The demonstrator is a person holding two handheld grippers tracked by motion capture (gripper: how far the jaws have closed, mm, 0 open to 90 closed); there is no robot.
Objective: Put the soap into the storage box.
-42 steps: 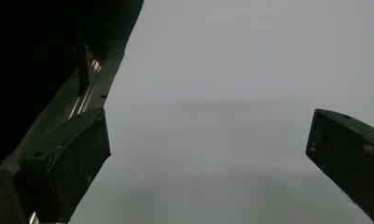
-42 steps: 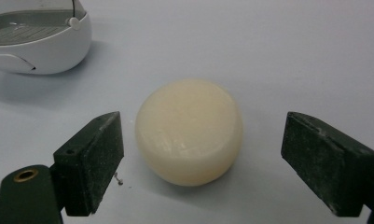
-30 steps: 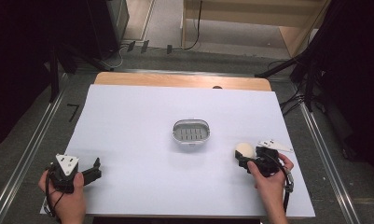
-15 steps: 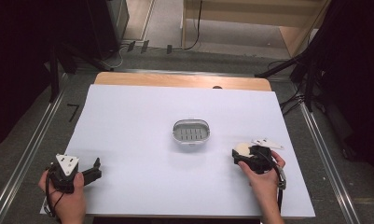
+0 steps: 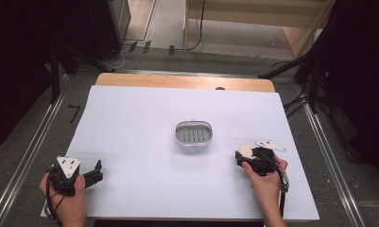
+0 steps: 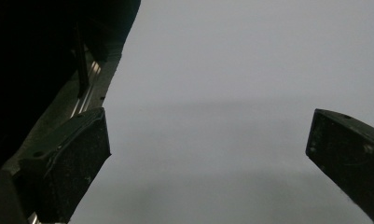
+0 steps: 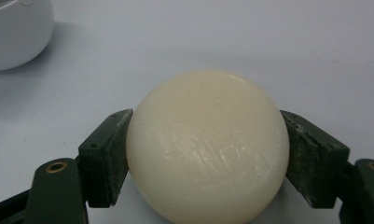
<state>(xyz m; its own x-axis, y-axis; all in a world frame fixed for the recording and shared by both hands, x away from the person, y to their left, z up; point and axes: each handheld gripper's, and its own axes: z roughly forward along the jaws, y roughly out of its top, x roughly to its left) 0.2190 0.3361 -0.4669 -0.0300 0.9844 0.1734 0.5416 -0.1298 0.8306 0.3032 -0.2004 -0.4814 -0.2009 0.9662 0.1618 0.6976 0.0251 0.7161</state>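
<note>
The left gripper [image 5: 96, 171] rests near the counter's [image 5: 140, 123] front left corner, its fingers [image 6: 68, 158] spread wide around nothing but bare white surface; parked there, it looks to be kept out of the way rather than taking part. At the middle of the counter stands an oval soap dish [image 5: 193, 134] with a slotted floor, empty and facing up, a likely place for the soap to go. It lies well apart from both grippers. Toward the front right, the right gripper [image 5: 247, 155] has its fingers [image 7: 105, 154] pressed against opposite sides of a round, cream-coloured bar of soap [image 7: 207, 144], which sits low, at or just above the counter. Gripping across the widest part gives the flat pads the surest purchase on a smooth, slippery curve. The dish's pale wall [image 7: 17, 32] shows at the upper left of the right gripper view, so the gripper seems already aimed roughly that way.
</note>
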